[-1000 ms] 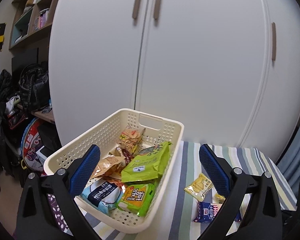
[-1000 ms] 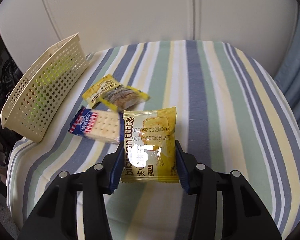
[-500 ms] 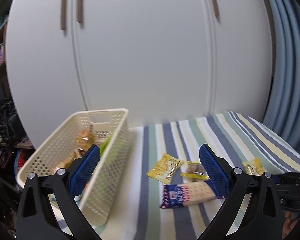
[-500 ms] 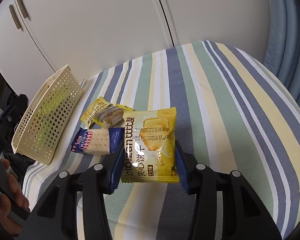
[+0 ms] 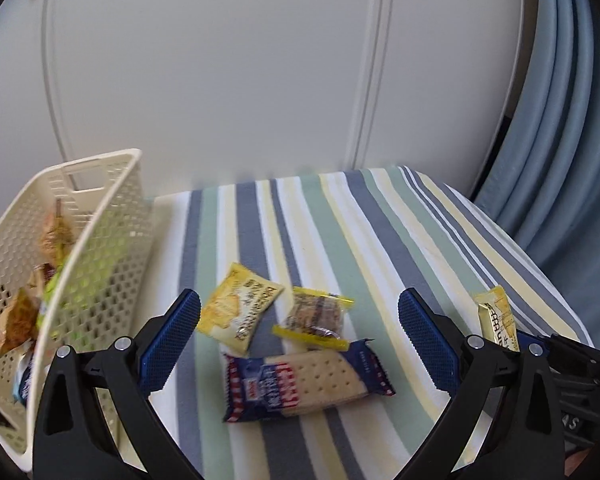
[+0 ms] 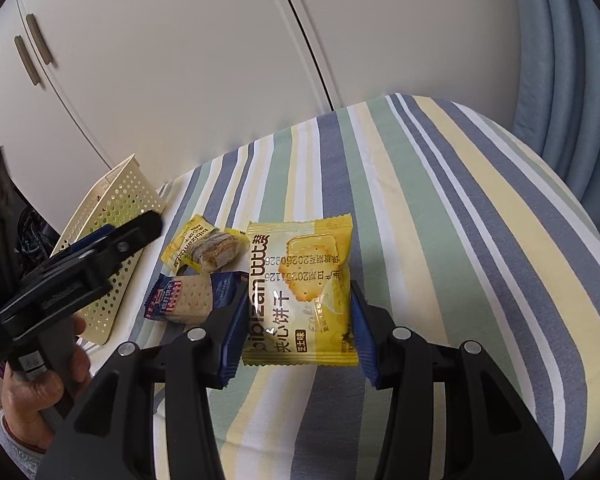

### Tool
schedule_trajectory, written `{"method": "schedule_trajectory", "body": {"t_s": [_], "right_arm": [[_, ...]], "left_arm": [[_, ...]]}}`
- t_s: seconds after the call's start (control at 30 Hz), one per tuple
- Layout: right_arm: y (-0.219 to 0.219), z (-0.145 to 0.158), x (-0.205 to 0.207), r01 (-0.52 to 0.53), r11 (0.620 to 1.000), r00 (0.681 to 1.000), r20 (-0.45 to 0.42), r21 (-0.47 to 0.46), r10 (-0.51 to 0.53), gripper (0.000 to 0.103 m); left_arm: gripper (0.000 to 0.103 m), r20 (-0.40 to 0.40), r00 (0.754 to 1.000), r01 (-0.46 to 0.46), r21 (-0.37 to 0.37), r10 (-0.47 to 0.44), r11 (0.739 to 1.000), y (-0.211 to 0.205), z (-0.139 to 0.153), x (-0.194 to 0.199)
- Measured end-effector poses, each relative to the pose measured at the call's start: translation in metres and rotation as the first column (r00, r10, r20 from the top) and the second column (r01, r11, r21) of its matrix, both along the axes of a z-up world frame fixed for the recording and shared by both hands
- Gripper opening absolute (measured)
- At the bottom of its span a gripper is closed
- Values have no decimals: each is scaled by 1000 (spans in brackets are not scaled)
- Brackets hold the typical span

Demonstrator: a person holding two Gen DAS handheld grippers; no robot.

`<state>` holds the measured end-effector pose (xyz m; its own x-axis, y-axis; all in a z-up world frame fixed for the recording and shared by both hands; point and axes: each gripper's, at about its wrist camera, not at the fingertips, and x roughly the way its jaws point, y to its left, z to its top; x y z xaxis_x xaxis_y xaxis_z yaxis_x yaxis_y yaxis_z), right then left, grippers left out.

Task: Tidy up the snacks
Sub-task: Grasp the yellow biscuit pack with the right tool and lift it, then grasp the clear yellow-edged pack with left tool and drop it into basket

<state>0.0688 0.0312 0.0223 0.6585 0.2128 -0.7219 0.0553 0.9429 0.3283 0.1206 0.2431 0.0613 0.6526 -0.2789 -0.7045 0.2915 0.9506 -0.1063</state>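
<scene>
Three glossy packets (image 5: 300,344) lie on striped cloth (image 6: 440,200) beside perforated plastic basket (image 5: 104,272). Right gripper (image 6: 298,312) level, clamped on yellow biscuit pack (image 6: 300,292); left gripper (image 5: 300,344) spread wide over the packets.

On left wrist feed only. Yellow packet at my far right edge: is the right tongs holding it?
Observer: Yes. The right tongs are shut on the yellow biscuit packet, one pad on each side edge.
Operator: Which face is toward the camera?
Observer: The printed front, with a square biscuit picture and a date line.
Operator: Anything behind my left tongs?
Observer: A hand grips their handle, just off the near corner of the basket.
</scene>
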Motion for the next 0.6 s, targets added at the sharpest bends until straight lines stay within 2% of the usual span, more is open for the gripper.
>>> {"method": "schedule_trajectory", "body": {"t_s": [0.03,0.17,0.3,0.6], "right_arm": [[-1,0,0,0,1000,1000,-1,4,0,47],[-1,-2,1,-2,1000,1000,-8,19,2,47],[-3,-1,0,-10,1000,1000,-6,29,10,47],[2,0,-2,-30,999,1000,-5,40,31,47]], "left_arm": [[100,-16,1000,9,4,-9,1000,-5,-3,6],[80,-110,993,36,9,-34,999,-17,-22,24],[72,-196,980,43,13,-40,999,-21,-42,37],[71,-325,944,65,18,-56,998,-27,-67,58]]}}
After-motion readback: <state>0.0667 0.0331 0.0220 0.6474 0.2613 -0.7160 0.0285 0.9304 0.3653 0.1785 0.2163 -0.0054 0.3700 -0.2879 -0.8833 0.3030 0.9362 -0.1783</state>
